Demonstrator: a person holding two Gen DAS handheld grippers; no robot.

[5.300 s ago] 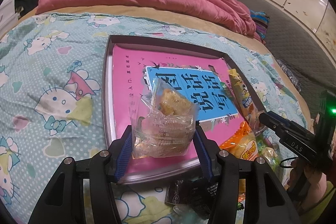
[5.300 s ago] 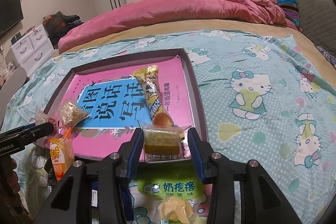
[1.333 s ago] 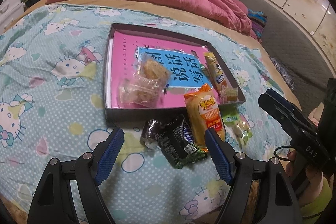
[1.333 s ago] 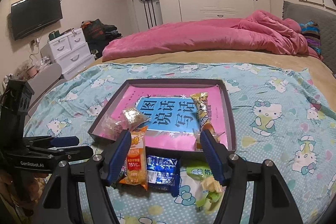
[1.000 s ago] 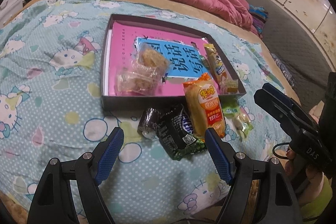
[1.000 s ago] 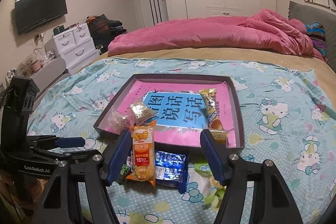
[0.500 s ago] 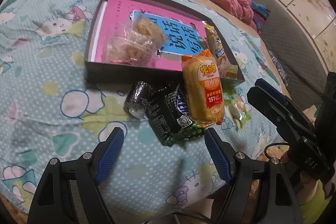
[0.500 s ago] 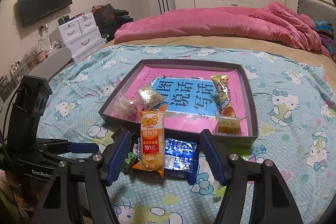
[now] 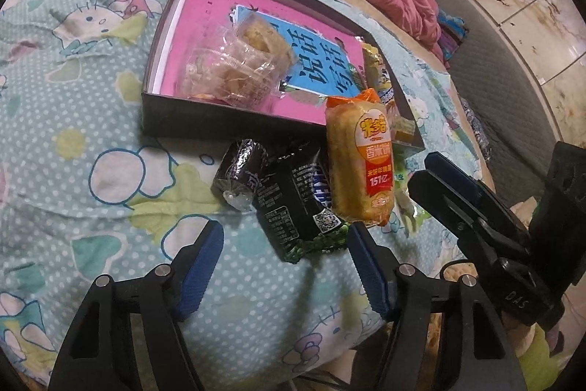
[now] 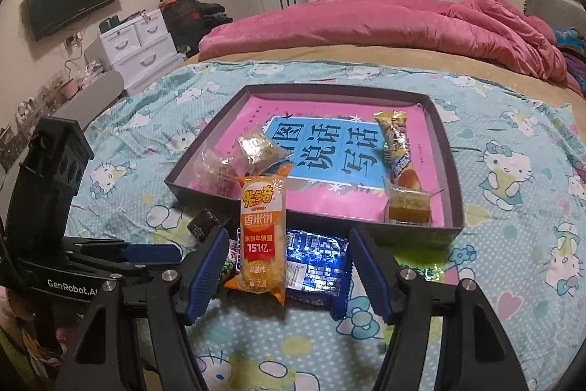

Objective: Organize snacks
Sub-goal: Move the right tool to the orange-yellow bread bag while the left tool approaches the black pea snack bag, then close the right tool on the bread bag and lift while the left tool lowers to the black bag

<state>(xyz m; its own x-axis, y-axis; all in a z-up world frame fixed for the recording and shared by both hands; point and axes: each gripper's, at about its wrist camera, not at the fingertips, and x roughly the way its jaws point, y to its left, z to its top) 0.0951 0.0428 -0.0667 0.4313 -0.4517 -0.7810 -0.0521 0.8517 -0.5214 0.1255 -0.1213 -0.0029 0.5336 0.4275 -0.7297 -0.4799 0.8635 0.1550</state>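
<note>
A dark shallow box (image 9: 219,125) (image 10: 452,171) with a pink book inside lies on the bedspread. It holds clear-wrapped pastries (image 9: 238,68), a long yellow packet (image 10: 397,141) and a small wrapped cake (image 10: 408,204). In front of the box lie an orange rice-cracker packet (image 9: 360,163) (image 10: 262,229), a dark blue bar packet (image 9: 293,204) (image 10: 316,259) and a small dark roll (image 9: 240,171). My left gripper (image 9: 285,237) hovers over the bar packet's near end with its jaws closing and the pads touching nothing. My right gripper (image 10: 286,244) is open above the orange and blue packets.
A green snack bag (image 9: 406,204) peeks out under the orange packet. The right gripper (image 9: 450,193) reaches in beside the pile, and the left gripper (image 10: 154,251) comes from the left. A pink duvet (image 10: 403,24) covers the bed's far end; white drawers (image 10: 135,46) stand beyond.
Both grippers, which earlier each held a snack over the box, are now empty and have sunk toward the pile in front of it. The left jaws have narrowed.
</note>
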